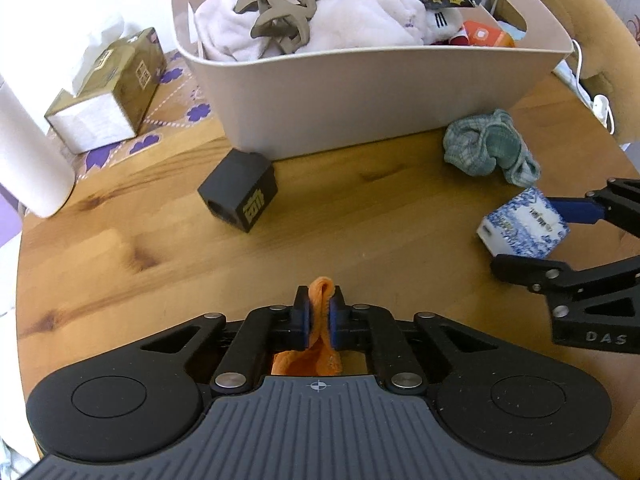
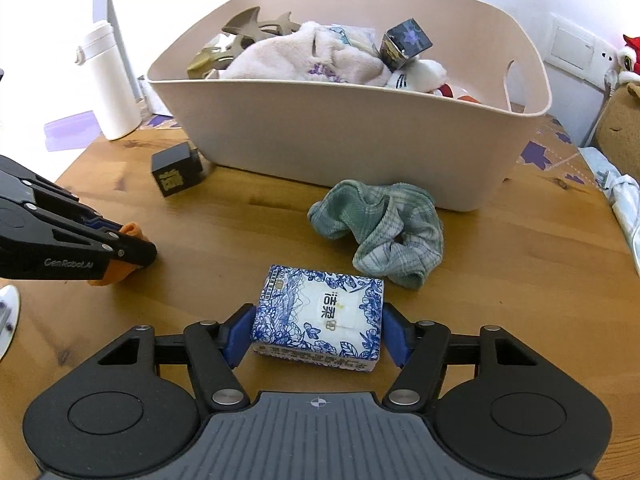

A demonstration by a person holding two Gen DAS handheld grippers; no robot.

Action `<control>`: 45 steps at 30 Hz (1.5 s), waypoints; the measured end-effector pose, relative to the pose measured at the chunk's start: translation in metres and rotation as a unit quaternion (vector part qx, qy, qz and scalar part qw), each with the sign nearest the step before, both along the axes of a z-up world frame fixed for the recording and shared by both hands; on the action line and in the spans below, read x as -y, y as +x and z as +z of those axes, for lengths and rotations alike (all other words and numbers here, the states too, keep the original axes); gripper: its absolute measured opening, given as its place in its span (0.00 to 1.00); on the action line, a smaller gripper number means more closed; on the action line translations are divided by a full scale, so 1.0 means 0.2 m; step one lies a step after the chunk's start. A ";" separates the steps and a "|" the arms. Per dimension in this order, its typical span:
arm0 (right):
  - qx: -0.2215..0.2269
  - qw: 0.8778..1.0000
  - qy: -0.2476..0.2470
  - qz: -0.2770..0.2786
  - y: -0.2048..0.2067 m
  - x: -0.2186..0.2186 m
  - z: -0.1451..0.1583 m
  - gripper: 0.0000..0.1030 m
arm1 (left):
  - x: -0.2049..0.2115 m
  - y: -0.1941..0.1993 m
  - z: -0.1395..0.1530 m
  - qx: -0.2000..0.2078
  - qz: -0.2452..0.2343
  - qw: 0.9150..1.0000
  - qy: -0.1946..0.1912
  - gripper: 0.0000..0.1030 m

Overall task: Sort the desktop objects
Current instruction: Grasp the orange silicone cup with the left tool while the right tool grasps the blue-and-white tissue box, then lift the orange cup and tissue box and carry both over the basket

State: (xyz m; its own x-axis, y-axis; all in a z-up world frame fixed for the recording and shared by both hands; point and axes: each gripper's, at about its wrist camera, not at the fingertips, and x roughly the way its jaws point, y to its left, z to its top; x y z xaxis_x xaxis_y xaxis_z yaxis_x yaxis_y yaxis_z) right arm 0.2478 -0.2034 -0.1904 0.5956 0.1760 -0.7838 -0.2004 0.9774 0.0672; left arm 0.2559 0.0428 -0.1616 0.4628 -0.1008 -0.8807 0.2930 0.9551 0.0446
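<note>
Scrunchie (image 2: 380, 232) before bin (image 2: 320, 140) (cube (image 2: 176, 172) leftward).

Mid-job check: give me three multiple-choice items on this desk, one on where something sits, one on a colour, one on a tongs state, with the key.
1. Where is the green scrunchie?
A. inside the bin
B. on the table in front of the bin
C. under the black cube

2. What colour is the cloth in the left tongs?
A. orange
B. purple
C. white

3. How do the right tongs stand?
A. shut on the scrunchie
B. far from any object
C. on either side of the tissue pack

Key:
1 B: it lies on the wooden table, just before the beige bin.
2 A: the orange cloth shows pinched between the blue pads.
3 C: the blue-patterned tissue pack sits between the pads, still resting on the table; a firm squeeze cannot be told.
</note>
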 end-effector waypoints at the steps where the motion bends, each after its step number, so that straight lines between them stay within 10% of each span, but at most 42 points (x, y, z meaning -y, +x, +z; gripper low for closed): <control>1: 0.002 1.000 -0.002 0.006 -0.01 0.01 0.01 0.62 | 0.00 -0.02 0.01 0.000 -0.001 1.000 0.001 0.08; 23: 0.069 0.997 0.019 0.025 -0.26 0.35 0.42 0.62 | 0.06 -0.28 0.33 0.053 -0.011 0.998 0.017 0.08; 45: 0.193 0.981 -0.008 0.018 -0.09 0.55 0.89 0.62 | 0.17 -0.07 0.72 0.153 -0.027 0.987 0.034 0.08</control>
